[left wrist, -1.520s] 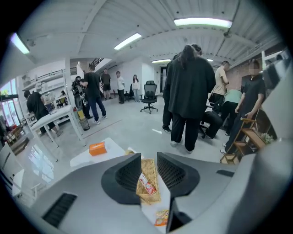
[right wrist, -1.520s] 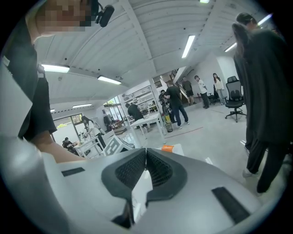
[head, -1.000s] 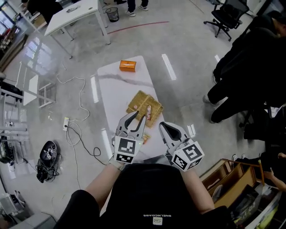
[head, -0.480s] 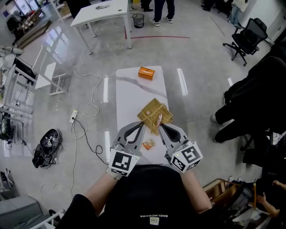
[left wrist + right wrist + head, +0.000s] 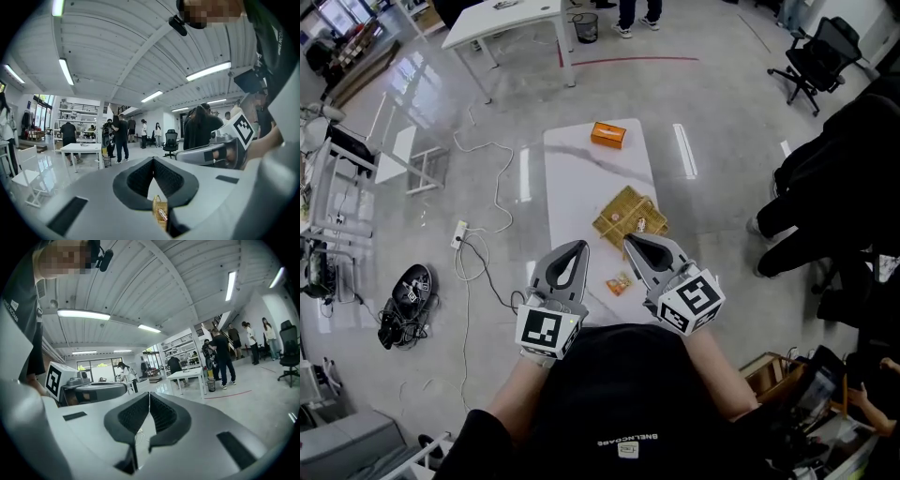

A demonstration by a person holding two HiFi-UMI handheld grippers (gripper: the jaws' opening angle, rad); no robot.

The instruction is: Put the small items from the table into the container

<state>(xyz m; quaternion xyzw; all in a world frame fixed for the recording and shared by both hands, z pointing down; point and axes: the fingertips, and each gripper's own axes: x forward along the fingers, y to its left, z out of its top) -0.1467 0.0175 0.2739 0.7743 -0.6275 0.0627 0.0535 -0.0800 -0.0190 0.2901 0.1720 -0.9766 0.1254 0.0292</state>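
Note:
A woven basket (image 5: pixel 623 210) lies on the white table (image 5: pixel 577 187) with a small wrapped item (image 5: pixel 640 224) inside it. A small orange packet (image 5: pixel 620 282) rests on the table just in front of the basket, between my two grippers. An orange box (image 5: pixel 608 134) sits at the table's far end. My left gripper (image 5: pixel 579 247) is shut and empty, held above the table's near edge; in the left gripper view (image 5: pixel 153 160) the basket (image 5: pixel 160 209) shows below its closed tips. My right gripper (image 5: pixel 628 243) (image 5: pixel 149 394) also looks shut, with nothing in it, close to the basket's near corner.
A person in black (image 5: pixel 839 178) stands at the right of the table. An office chair (image 5: pixel 814 52) is at the far right, another white table (image 5: pixel 502 17) at the far left. Cables (image 5: pixel 478 248) and a black bag (image 5: pixel 405 305) lie on the floor at the left.
The left gripper's jaws have gone from open to shut with nothing in them. Both grippers have lifted and drawn back toward me. The packet and basket stay on the table.

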